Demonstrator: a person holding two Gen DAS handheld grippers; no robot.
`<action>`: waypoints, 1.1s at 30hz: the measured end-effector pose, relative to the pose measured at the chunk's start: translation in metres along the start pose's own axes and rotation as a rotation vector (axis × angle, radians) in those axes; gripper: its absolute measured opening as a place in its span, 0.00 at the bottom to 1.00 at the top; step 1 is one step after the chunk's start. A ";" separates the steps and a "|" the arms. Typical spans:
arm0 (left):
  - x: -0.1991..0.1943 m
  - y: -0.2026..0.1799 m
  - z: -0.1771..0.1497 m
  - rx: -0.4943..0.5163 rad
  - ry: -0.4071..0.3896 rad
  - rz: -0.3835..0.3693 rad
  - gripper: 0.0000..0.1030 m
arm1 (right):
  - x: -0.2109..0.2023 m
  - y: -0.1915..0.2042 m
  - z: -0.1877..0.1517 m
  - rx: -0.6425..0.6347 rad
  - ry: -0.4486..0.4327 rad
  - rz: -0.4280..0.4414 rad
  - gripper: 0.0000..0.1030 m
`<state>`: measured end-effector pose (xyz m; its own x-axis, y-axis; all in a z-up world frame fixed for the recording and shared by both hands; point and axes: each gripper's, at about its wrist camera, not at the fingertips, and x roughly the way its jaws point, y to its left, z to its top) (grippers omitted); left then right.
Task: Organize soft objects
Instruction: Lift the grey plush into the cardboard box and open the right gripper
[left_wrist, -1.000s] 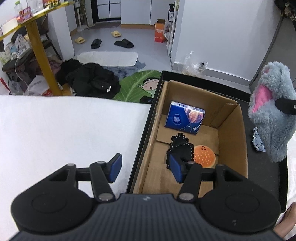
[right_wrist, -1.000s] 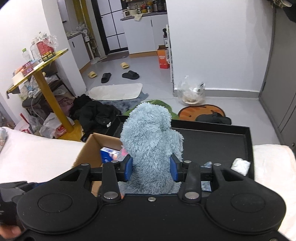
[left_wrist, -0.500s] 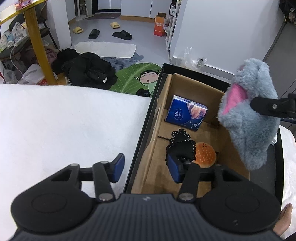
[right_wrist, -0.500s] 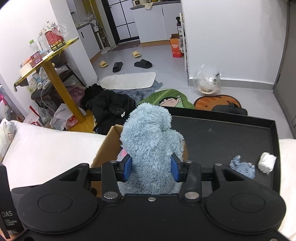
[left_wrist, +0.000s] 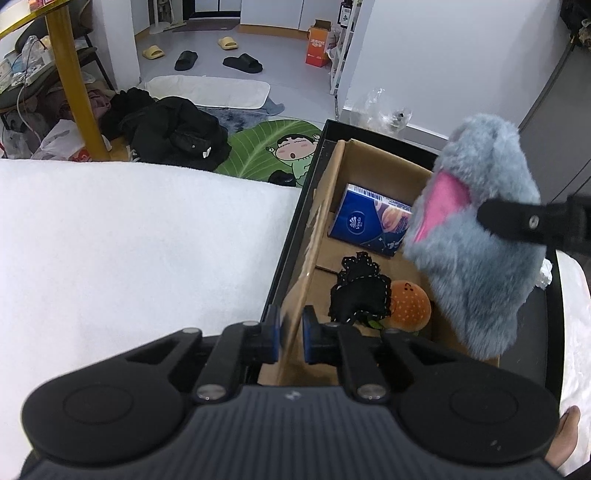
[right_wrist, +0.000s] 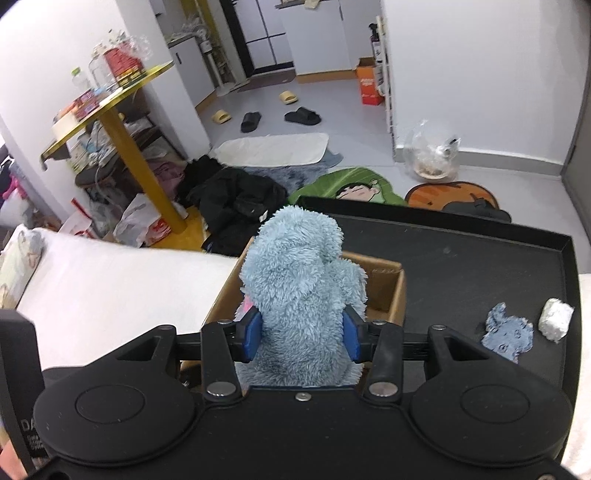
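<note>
Box (left_wrist: 314, 236) wall is pinched tight in my left gripper (left_wrist: 290, 334), whose jaws have just closed on the cardboard to keep it steady. My right gripper (right_wrist: 301, 338) squeezes the fluffy blue toy (right_wrist: 301, 288), hanging just above the open box, its jaws easing a little wider. Inside lie a tissue pack (left_wrist: 369, 230), a black pouch (left_wrist: 360, 291) and an orange burger toy (left_wrist: 412, 306). Next, I think, I lower the toy in and let go.
</note>
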<state>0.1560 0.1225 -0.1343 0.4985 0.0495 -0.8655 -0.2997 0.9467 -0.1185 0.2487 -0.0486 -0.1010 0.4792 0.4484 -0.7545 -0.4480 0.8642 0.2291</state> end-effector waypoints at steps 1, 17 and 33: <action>0.000 0.000 0.000 0.000 -0.001 0.000 0.10 | 0.001 0.001 -0.002 0.001 0.006 0.005 0.42; -0.008 0.000 0.001 -0.009 -0.034 -0.004 0.37 | -0.024 -0.027 0.000 0.113 -0.015 0.101 0.70; -0.014 -0.019 0.000 0.062 -0.077 0.047 0.60 | -0.040 -0.112 -0.023 0.185 -0.051 -0.022 0.76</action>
<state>0.1545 0.1042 -0.1199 0.5468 0.1167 -0.8291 -0.2748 0.9604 -0.0460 0.2623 -0.1686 -0.1108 0.5274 0.4357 -0.7294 -0.2925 0.8991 0.3256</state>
